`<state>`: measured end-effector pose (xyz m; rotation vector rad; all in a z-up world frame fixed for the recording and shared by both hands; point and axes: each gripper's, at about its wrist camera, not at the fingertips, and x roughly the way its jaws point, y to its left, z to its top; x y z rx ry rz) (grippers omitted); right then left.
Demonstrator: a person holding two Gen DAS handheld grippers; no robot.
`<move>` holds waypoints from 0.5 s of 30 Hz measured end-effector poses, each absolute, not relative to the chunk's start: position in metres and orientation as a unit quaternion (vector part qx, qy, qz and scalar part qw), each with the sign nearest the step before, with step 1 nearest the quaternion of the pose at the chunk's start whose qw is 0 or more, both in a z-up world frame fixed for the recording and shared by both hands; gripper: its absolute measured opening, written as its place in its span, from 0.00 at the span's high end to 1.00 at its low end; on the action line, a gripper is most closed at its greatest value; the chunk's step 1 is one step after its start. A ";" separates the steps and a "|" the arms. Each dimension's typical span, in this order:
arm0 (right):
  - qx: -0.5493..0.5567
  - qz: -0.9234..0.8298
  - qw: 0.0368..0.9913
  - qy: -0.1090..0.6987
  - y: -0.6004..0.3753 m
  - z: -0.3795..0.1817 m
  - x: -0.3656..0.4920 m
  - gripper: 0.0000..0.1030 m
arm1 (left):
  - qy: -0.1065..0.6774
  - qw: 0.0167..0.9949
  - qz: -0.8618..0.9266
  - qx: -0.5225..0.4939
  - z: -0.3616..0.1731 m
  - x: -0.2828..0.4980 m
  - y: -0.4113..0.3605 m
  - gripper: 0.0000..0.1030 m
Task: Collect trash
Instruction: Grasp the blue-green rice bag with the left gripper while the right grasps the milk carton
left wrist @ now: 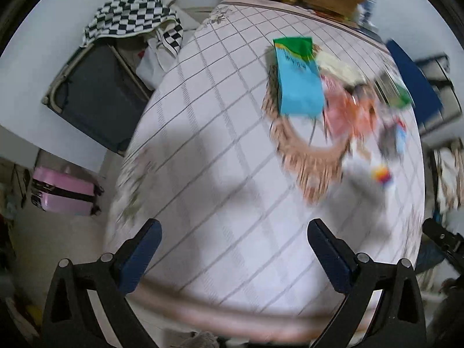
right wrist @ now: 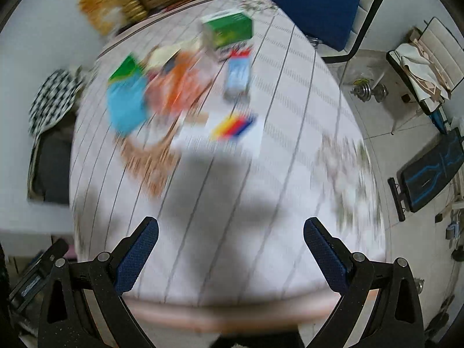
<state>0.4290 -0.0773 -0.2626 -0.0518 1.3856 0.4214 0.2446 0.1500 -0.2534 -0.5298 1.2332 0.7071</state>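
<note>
Your left gripper [left wrist: 232, 240] and right gripper [right wrist: 230, 239] both gape empty over the checked tablecloth [left wrist: 208, 174]; at one o'clock, a glossy blue-green packet [left wrist: 298, 78] lies on the woven basket [left wrist: 307, 156].

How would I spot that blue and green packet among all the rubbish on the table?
Start at the table with the grid-lined cloth and find the woven basket on it. The packet lies over the basket's rim at the left end of the pile. It is the only bright sky-blue piece, topped with a green band; the wrappers beside it are orange and pink.
</note>
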 end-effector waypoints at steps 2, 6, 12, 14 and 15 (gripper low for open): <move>-0.012 0.176 0.745 0.643 -0.063 -0.279 0.483 0.06 | 0.564 0.718 0.325 -0.247 -0.261 0.287 0.170 0.00; 0.005 0.161 0.732 0.662 -0.031 -0.316 0.568 0.06 | 0.573 0.709 0.318 -0.261 -0.278 0.360 0.207 0.00; 0.006 0.156 0.713 0.684 0.005 -0.361 0.624 0.08 | 0.597 0.692 0.299 -0.276 -0.317 0.440 0.247 0.00; -0.001 0.154 0.711 0.687 0.016 -0.372 0.633 0.12 | 0.610 0.684 0.289 -0.276 -0.333 0.458 0.255 0.00; -0.002 0.151 0.710 0.688 0.020 -0.376 0.637 0.13 | 0.616 0.681 0.286 -0.275 -0.339 0.466 0.257 0.00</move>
